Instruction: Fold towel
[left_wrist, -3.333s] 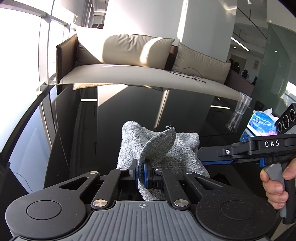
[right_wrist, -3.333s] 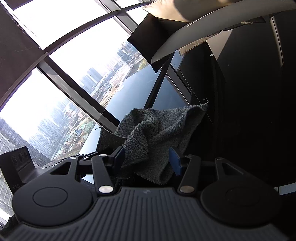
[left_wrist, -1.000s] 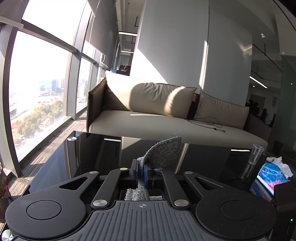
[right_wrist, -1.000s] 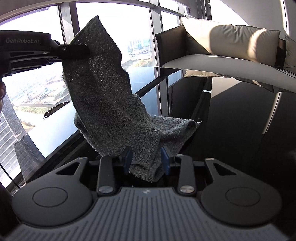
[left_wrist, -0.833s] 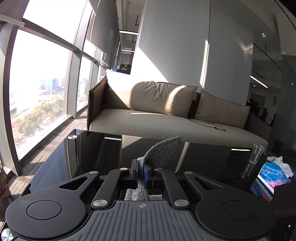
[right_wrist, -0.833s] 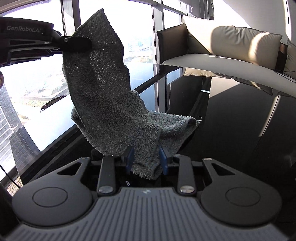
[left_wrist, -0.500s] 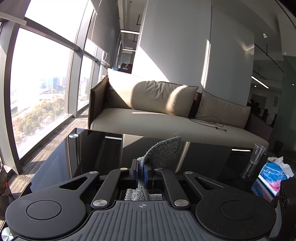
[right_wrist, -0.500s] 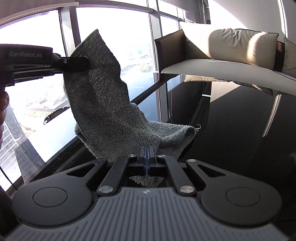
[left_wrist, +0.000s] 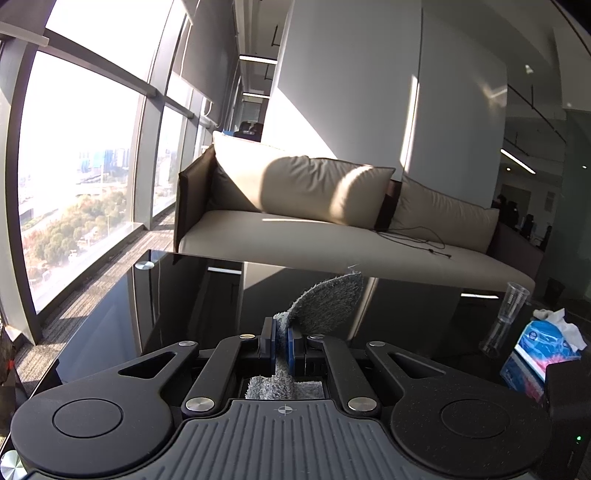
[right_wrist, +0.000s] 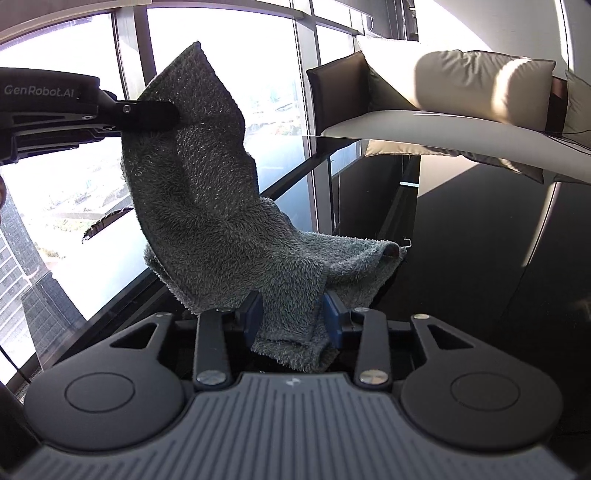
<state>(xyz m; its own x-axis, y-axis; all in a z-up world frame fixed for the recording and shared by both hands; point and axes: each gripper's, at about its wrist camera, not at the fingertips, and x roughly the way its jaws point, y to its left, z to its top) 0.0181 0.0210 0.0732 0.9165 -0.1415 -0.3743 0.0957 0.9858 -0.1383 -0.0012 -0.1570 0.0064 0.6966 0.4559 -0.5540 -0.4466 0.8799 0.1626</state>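
A: Where is the towel (right_wrist: 207, 206) relative to the black glass table (right_wrist: 480, 240)?

B: Mostly lifted above it. The left gripper (right_wrist: 173, 114) holds one corner high over the table's window-side edge, jaws pressed together on the cloth. The rest hangs down, and a rumpled fold seems to rest on the table near that edge.

A: And the right gripper (right_wrist: 293, 319)?

B: Low, close over the table. Its jaws are opening, with a lower flap of towel hanging between the blue pads (right_wrist: 334, 319). The pads look about flush with the cloth; I can't tell whether they press it.

A: So which step is this?

B: Getting hold of a second corner, I'd judge, so the towel can be stretched flat. No fold is made yet.

A: Next move?

B: Probably settle the pads on the hem itself, not the bunched middle, then close firmly.
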